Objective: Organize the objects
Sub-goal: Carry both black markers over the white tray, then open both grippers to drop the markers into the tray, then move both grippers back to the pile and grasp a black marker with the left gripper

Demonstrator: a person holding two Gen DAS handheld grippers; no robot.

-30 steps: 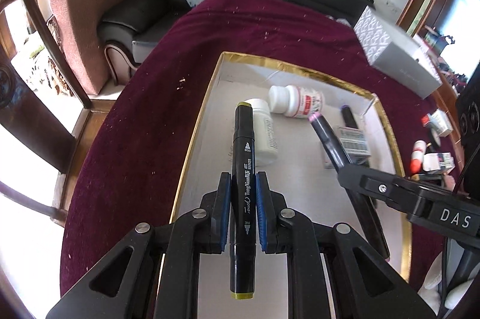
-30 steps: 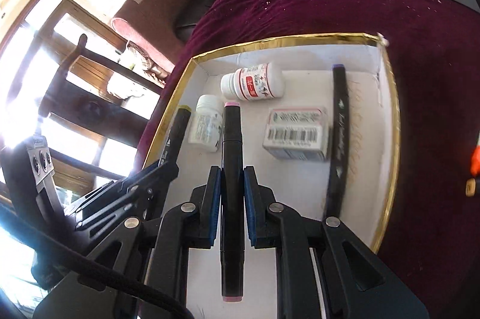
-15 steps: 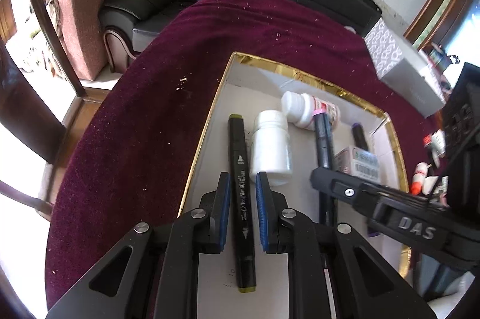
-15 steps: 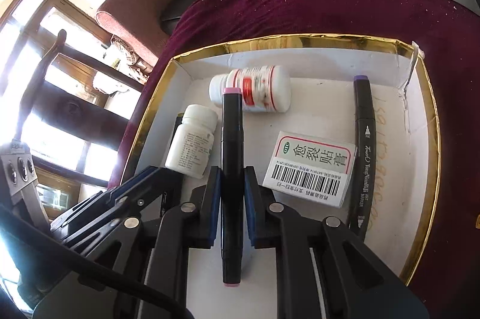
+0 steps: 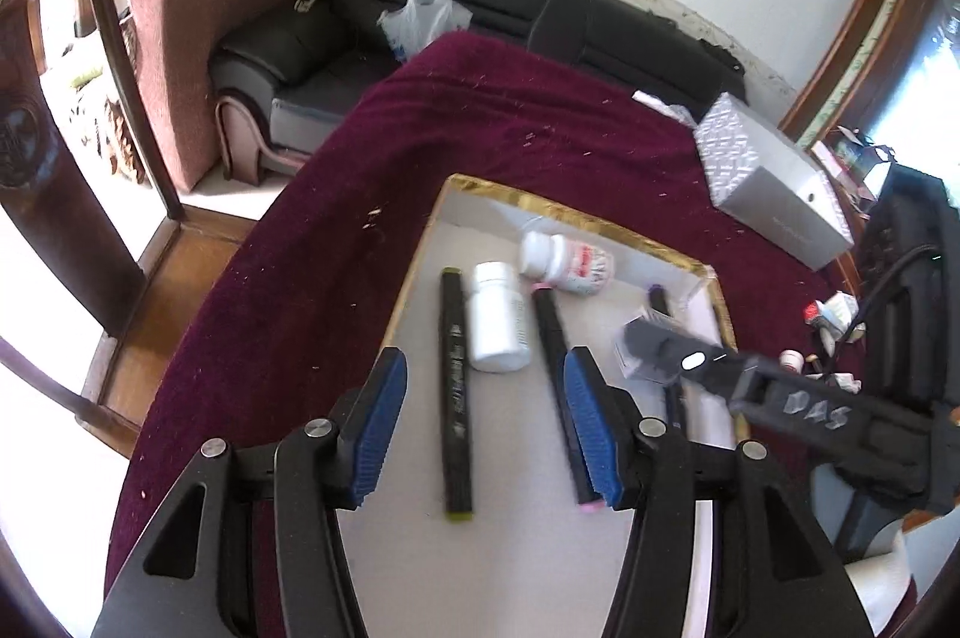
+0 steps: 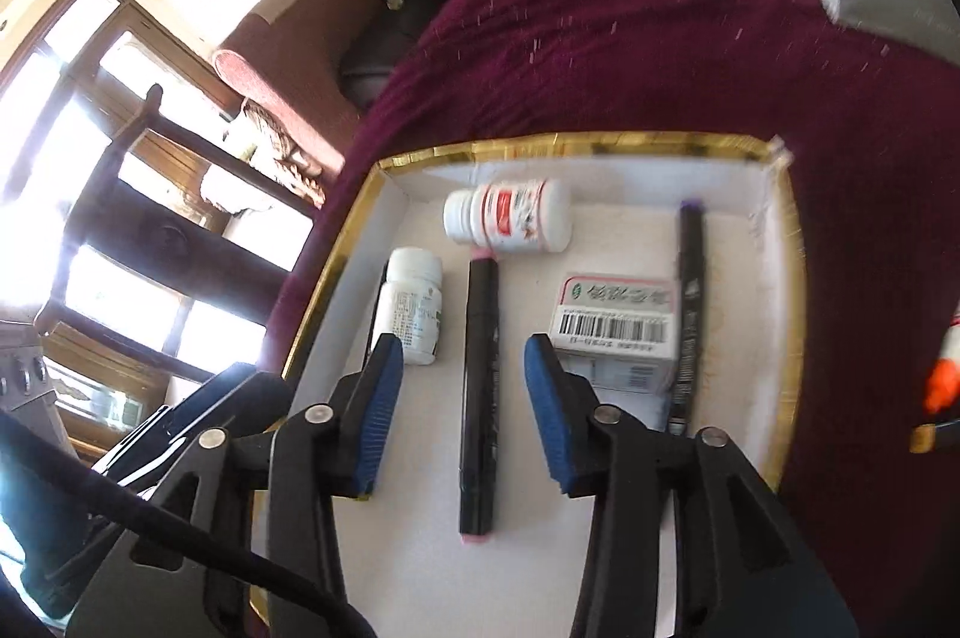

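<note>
Two grippers hang over one shallow white box with a gold rim (image 6: pixel 600 145). Left gripper (image 5: pixel 480 428): jaws spread, having just been opening; the blue pads press on nothing. A black marker with yellow-green ends (image 5: pixel 455 392) lies flat on the box floor in the gap between them, nearer the left pad and free of both. Right gripper (image 6: pixel 457 413): jaws likewise spread after just opening; a black marker with pink ends (image 6: pixel 480 398) lies flat on the floor between its pads, touching neither. Between the two markers lies a plain white bottle (image 5: pixel 497 317). Beyond the pink marker's far tip, a white bottle with a red label (image 6: pixel 510 215) lies on its side, just touching or nearly so. To the right sits a small carton with a barcode (image 6: pixel 615 326), and beside it a third black marker with a purple end (image 6: pixel 689 314). The box rests on a dark red cloth (image 6: pixel 630 56); a grey box (image 5: pixel 774 185) stands on the cloth further off.
</note>
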